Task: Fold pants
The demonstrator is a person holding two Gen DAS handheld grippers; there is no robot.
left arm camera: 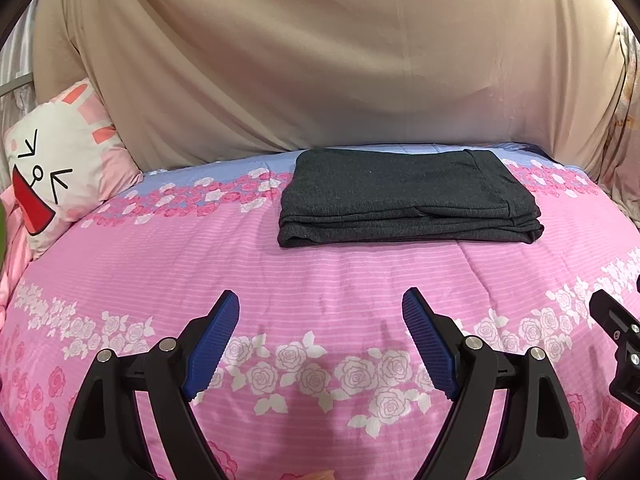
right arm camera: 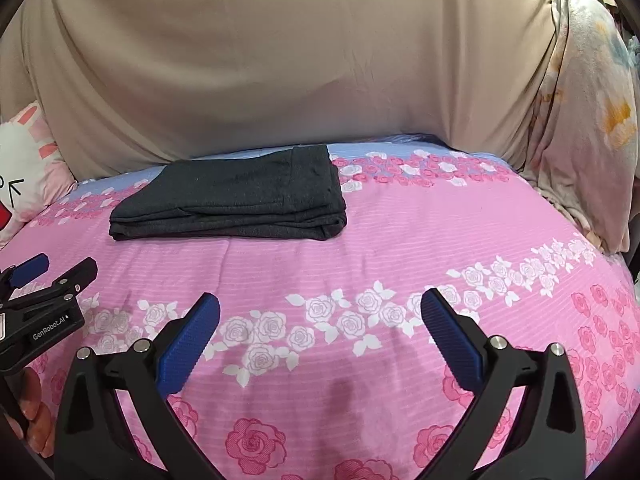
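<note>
The dark grey pants (left arm camera: pixel 404 200) lie folded in a flat rectangular stack on the pink floral bedspread (left arm camera: pixel 320 272), toward the far side of the bed. They also show in the right wrist view (right arm camera: pixel 236 196), left of centre. My left gripper (left arm camera: pixel 320 304) is open and empty, hovering over the bedspread well short of the pants. My right gripper (right arm camera: pixel 320 304) is open and empty too, over the bedspread to the right of the pants. The left gripper shows at the left edge of the right wrist view (right arm camera: pixel 52 268).
A beige sheet (left arm camera: pixel 320 60) hangs behind the bed. A white rabbit-face pillow (left arm camera: pixel 60 176) sits at the far left. A pale floral cloth (right arm camera: pixel 588 120) hangs at the far right. The bedspread curves away at both sides.
</note>
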